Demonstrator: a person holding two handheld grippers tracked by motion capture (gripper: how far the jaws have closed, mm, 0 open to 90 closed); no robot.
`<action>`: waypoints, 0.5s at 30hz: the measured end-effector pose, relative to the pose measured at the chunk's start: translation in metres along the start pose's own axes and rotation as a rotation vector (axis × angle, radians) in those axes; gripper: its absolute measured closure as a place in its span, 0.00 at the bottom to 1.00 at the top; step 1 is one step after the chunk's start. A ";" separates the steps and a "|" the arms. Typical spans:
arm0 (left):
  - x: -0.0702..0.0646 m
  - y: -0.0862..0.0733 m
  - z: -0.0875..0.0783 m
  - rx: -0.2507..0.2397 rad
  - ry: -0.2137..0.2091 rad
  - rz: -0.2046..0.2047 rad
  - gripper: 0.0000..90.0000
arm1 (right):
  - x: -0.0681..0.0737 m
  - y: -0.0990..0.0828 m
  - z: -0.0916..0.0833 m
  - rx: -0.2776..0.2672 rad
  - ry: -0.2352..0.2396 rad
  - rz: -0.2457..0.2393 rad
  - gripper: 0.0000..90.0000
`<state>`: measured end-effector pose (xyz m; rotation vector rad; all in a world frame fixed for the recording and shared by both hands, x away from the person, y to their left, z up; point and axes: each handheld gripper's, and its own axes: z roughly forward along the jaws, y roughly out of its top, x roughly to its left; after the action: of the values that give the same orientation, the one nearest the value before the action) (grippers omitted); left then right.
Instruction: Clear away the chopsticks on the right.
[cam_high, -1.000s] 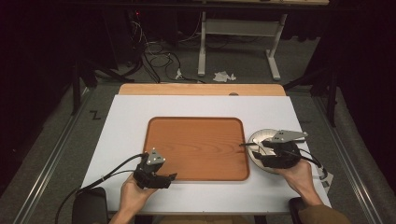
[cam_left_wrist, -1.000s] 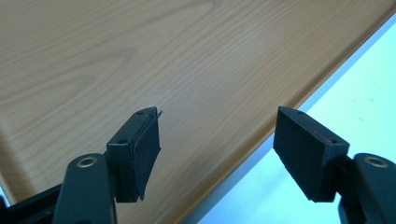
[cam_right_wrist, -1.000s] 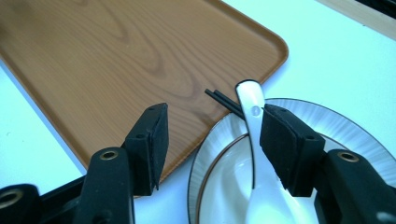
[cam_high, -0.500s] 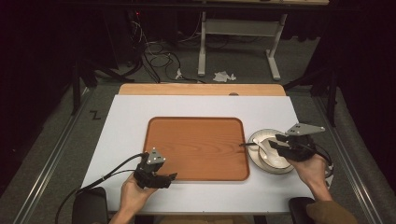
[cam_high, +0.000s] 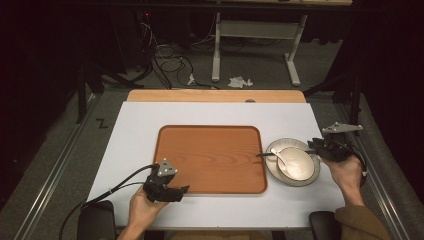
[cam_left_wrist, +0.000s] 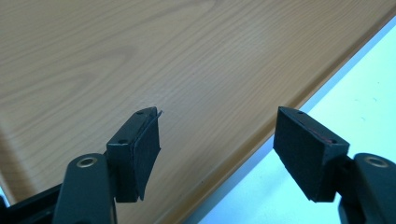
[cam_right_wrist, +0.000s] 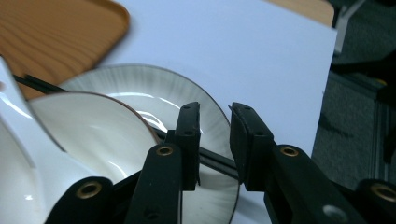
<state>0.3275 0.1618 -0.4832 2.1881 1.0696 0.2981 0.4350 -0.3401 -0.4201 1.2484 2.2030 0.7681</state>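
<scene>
- Chopsticks (cam_right_wrist: 212, 158), a thin dark pair, lie across the grey-rimmed plate (cam_high: 272, 167) right of the wooden tray (cam_high: 210, 159), with a white bowl (cam_high: 300, 162) and a white spoon (cam_high: 281, 159) on that plate; in the high view their far tips reach toward the tray's edge.
- We judge the main risk to be a glancing pinch: the sticks are slim and rest on a glazed rim, so they could roll or skid, or one could slip free.
- Another risk is that a jaw catches the plate rim and shifts the crockery.
- Our right gripper (cam_right_wrist: 215, 123) has just been closing its jaws; they straddle the near end of the sticks, narrowed but with a gap showing, not yet pinching.
- Our left gripper (cam_left_wrist: 217, 140) hangs spread wide over the tray's near edge, holding nothing, well apart from the sticks.
</scene>
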 end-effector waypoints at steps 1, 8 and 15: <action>0.000 0.000 0.001 0.000 0.002 -0.002 0.35 | -0.005 -0.003 0.009 0.040 -0.007 0.005 0.83; 0.000 0.000 0.002 0.007 -0.003 -0.001 0.35 | -0.014 -0.009 0.029 0.107 -0.042 0.016 0.86; 0.000 0.000 0.001 0.007 -0.001 0.001 0.35 | -0.013 -0.007 0.036 0.144 -0.026 -0.009 0.85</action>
<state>0.3281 0.1614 -0.4839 2.1945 1.0704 0.2942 0.4606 -0.3460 -0.4493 1.3085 2.2748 0.5947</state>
